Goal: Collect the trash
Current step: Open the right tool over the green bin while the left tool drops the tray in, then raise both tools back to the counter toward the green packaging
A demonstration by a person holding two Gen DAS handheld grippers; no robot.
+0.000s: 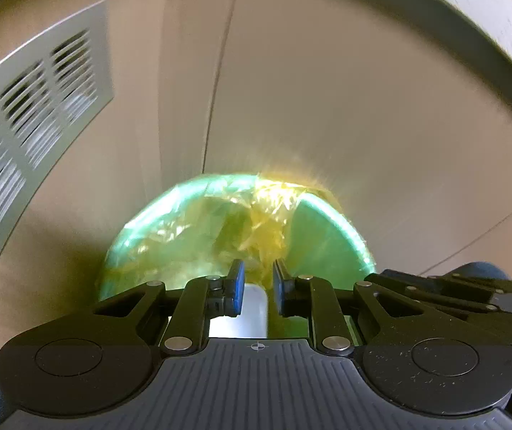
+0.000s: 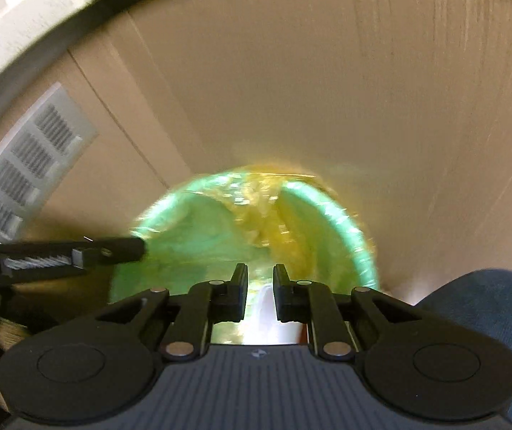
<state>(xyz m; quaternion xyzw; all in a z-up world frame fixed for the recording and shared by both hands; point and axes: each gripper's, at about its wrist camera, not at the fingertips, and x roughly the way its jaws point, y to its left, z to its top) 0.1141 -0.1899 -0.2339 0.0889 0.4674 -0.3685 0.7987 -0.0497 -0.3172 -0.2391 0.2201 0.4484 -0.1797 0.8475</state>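
A round green bin [image 1: 313,236] lined with a crinkled yellow-green plastic bag [image 1: 266,222] stands on the floor below both grippers. My left gripper [image 1: 258,279] hovers over its near rim with a narrow gap between the jaws and a white object [image 1: 254,308] showing between them. My right gripper [image 2: 260,281] is also above the bin [image 2: 327,222], jaws a narrow gap apart, with a white object [image 2: 273,319] between them. Whether either one is gripped is unclear. Part of the left gripper shows at the left of the right wrist view [image 2: 76,254].
A tan floor [image 1: 345,107] with seams surrounds the bin. A grey floor vent grille [image 1: 41,107] lies to the left, also in the right wrist view [image 2: 26,165]. A pale wall base [image 1: 470,10] runs at the top right. My blue-trousered leg [image 2: 488,308] is at the right.
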